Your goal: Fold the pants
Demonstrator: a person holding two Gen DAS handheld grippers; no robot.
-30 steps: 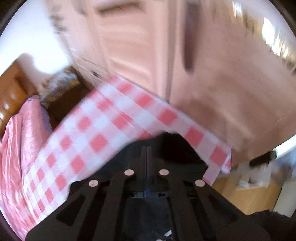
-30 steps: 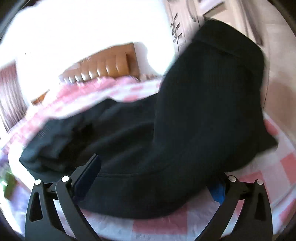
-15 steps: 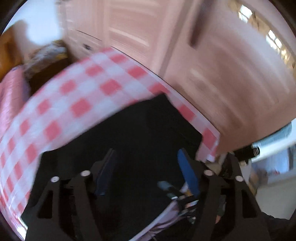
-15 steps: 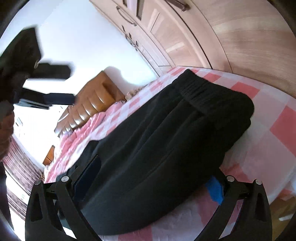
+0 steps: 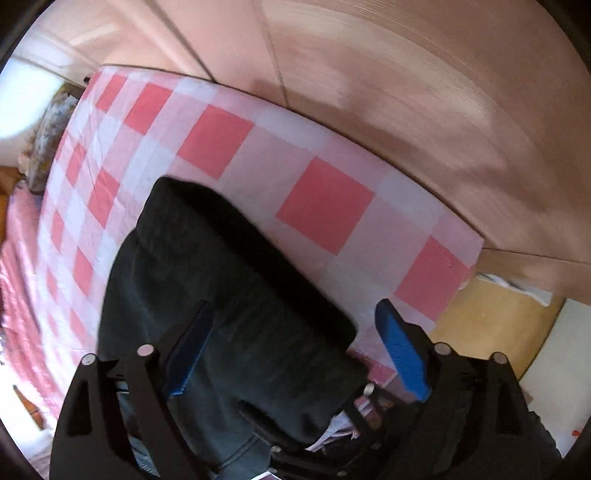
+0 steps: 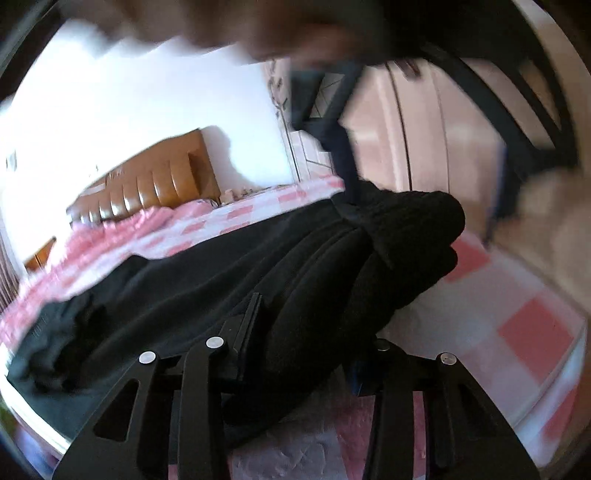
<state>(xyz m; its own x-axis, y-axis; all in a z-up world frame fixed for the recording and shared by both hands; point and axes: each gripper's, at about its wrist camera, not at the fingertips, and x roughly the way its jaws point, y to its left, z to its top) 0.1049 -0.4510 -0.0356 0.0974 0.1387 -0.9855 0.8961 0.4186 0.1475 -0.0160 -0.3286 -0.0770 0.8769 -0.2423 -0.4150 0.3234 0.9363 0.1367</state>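
Observation:
Black pants lie on the pink-and-white checked bed sheet, folded over, with the ribbed waistband at the near-right end. My left gripper points straight down over that folded end. Its jaws are opening wide, the blue pads stand either side of the cloth, and they press on nothing. My right gripper comes in low from the bed's edge. Its jaws are closing, and a thick fold of the pants fills the gap between its fingers.
A wooden wardrobe runs close along the bed's far side. The padded wooden headboard and a pink quilt are at the far end. Yellow floor shows past the bed's corner. A blurred hand crosses the top of the right view.
The left gripper let go of the pants, opened wide and dropped down over them. The lifted half of the pants came down onto the bed. The right jaws went from wide open to pinching the fold.

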